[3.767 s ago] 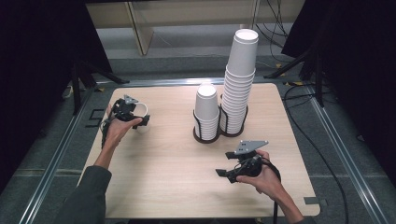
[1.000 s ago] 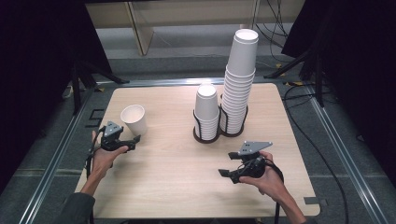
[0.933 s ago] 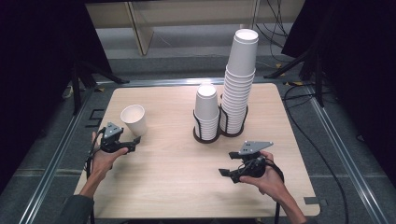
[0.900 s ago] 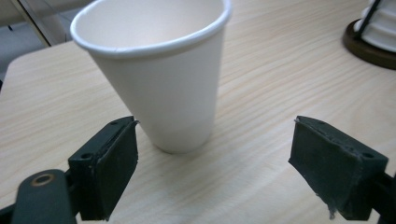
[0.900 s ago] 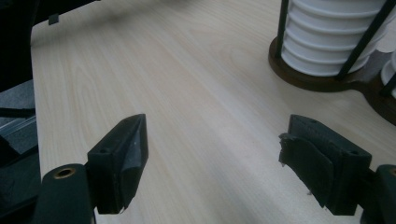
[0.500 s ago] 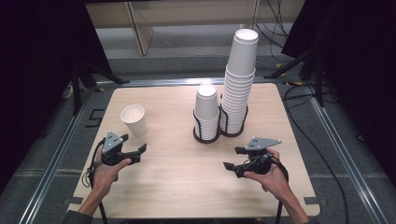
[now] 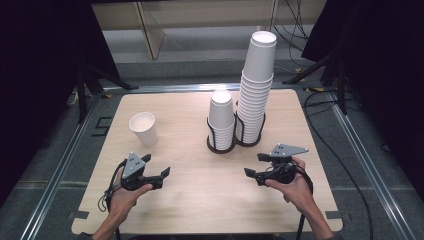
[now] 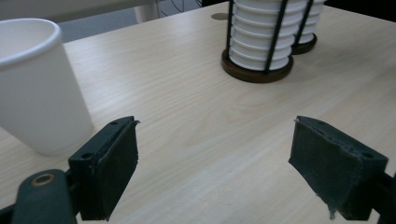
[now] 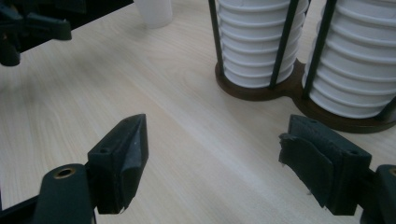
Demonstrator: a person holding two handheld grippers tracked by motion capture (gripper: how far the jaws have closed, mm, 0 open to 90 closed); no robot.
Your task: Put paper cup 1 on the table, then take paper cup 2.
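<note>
Pale wooden table (image 7: 200,200), dark surroundings. Single white paper cup (image 7: 143,128) upright near the far left, free of any grip. Just short of it, left gripper (image 7: 159,176), jaws spread wide, empty. Across the table, right gripper (image 7: 254,166), likewise parted, empty, facing the black cup holder (image 7: 235,142) with its two stacks.

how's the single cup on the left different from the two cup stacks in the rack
The single cup stands alone on the bare table, mouth up; the cup stacks sit mouth down in a dark wire rack. The single cup is one cup high; the stacks are many cups, the right one far taller than the left. All are plain white paper cups, and neither open gripper touches them.
</note>
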